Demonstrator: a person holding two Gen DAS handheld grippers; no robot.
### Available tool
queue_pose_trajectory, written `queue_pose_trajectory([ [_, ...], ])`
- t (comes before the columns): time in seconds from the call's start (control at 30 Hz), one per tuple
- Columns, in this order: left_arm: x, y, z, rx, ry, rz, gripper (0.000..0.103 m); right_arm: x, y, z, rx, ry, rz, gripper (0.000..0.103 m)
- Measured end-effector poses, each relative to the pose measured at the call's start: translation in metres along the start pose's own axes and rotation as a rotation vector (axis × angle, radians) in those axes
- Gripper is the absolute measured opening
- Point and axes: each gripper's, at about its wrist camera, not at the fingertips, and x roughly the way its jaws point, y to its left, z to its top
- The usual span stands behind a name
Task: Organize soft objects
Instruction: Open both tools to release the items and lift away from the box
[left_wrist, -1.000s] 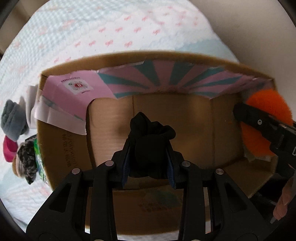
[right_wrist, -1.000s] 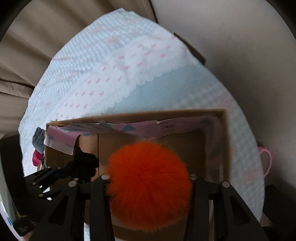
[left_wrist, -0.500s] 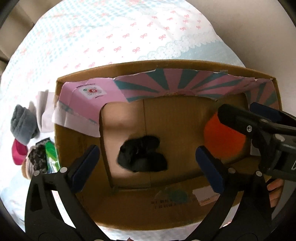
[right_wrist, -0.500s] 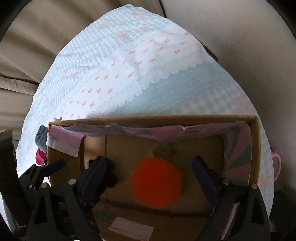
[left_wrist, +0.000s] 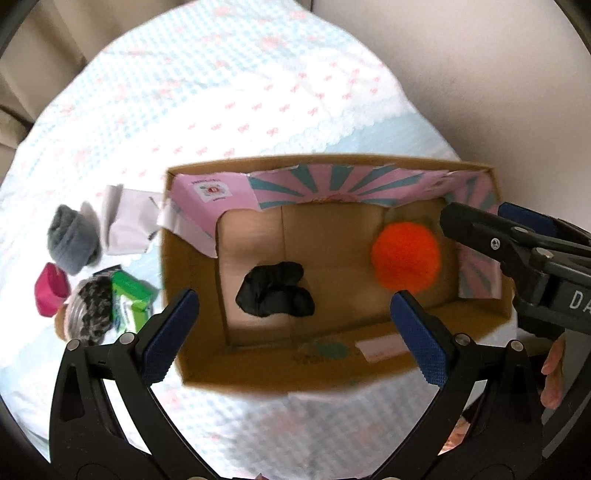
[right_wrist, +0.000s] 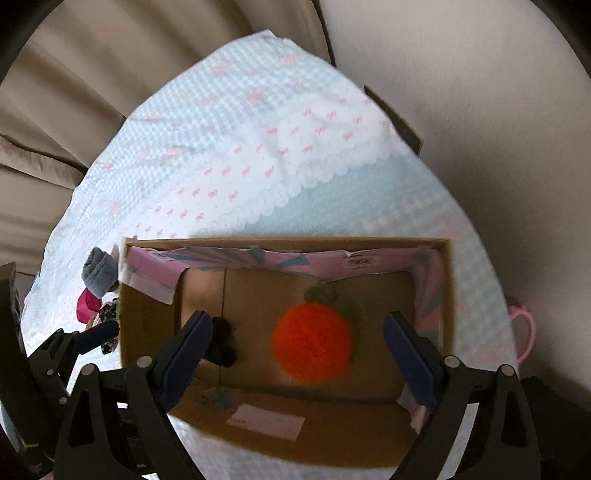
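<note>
An open cardboard box (left_wrist: 288, 369) lined with pink and teal paper sits on the bed. A black soft bundle (left_wrist: 275, 295) lies on its floor at the left, and a fluffy orange ball (left_wrist: 405, 257) lies at the right. My left gripper (left_wrist: 294, 297) hangs open above the black bundle with nothing between its pads. In the right wrist view my right gripper (right_wrist: 297, 318) stands open above the orange ball (right_wrist: 312, 341), clear of it. The black bundle (right_wrist: 223, 345) shows partly behind its left finger. Over the box's right end the right gripper (left_wrist: 476, 218) enters the left wrist view.
Left of the box lie a grey rolled sock (left_wrist: 74, 240), a pink item (left_wrist: 51, 291), a speckled knit piece (left_wrist: 94, 310), a green packet (left_wrist: 129, 299) and white paper (left_wrist: 125, 225). The bedspread (left_wrist: 221, 92) stretches beyond. A wall runs along the right; a pink handle (right_wrist: 524, 332) pokes out there.
Both grippers opened and let go: the black bundle and the orange ball dropped onto the box floor. Both grippers then rose, so the box looks smaller.
</note>
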Motion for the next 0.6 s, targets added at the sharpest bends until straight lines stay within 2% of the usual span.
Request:
queue_pose_trajectory([
  [0.3,-0.107,0.003,-0.038,-0.043,-0.192,-0.024,0.103,-0.094,0.023,-0.02,-0.034,-0.133,-0.037,0.092],
  [0.6,-0.191,0.02,-0.093,-0.056,-0.393,0.02,0.103,-0.184,0.055,-0.068,-0.12,-0.329,-0.127,0.093],
])
